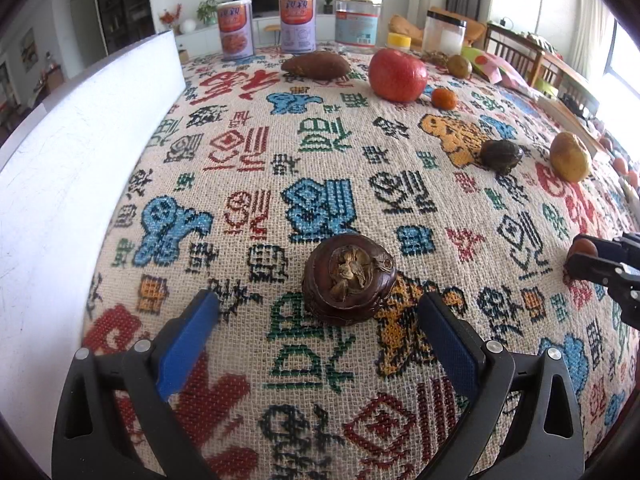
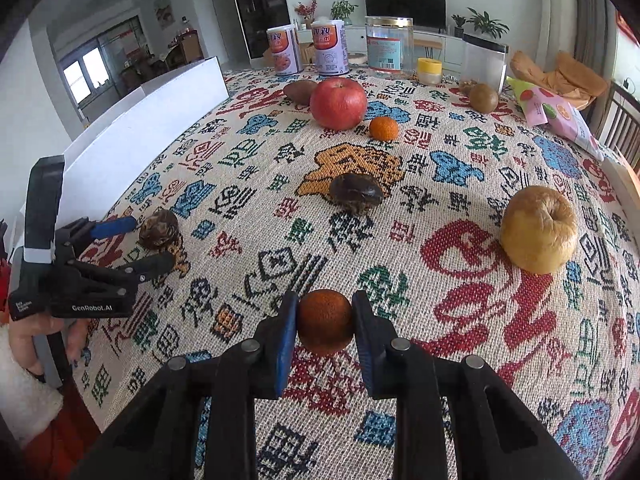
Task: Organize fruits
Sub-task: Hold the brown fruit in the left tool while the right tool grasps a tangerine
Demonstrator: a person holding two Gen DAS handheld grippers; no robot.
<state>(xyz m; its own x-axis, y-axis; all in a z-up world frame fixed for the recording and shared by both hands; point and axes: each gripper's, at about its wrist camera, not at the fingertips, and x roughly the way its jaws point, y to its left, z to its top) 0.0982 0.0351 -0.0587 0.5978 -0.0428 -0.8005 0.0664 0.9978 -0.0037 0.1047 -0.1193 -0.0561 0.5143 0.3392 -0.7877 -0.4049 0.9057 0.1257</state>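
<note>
My right gripper (image 2: 325,322) is shut on a small dark orange fruit (image 2: 325,326), its blue pads pressing both sides just above the patterned tablecloth (image 2: 248,240). That gripper also shows at the right edge of the left wrist view (image 1: 576,258) with the fruit (image 1: 585,247) in it. My left gripper (image 1: 318,310) stands open, and a dark brown mangosteen (image 1: 349,278) lies on the cloth just beyond its blue pads (image 1: 188,344). From the right wrist view the left gripper (image 2: 154,242) and mangosteen (image 2: 159,229) sit at the left.
Further back lie a red apple (image 2: 338,102), a small orange (image 2: 384,128), another dark mangosteen (image 2: 356,192), a yellow wrinkled apple (image 2: 538,234), a brown fruit (image 2: 483,98) and a sweet potato (image 1: 316,65). Cans (image 2: 329,52) and jars (image 2: 389,50) line the far edge. A white board (image 1: 60,168) stands along the left.
</note>
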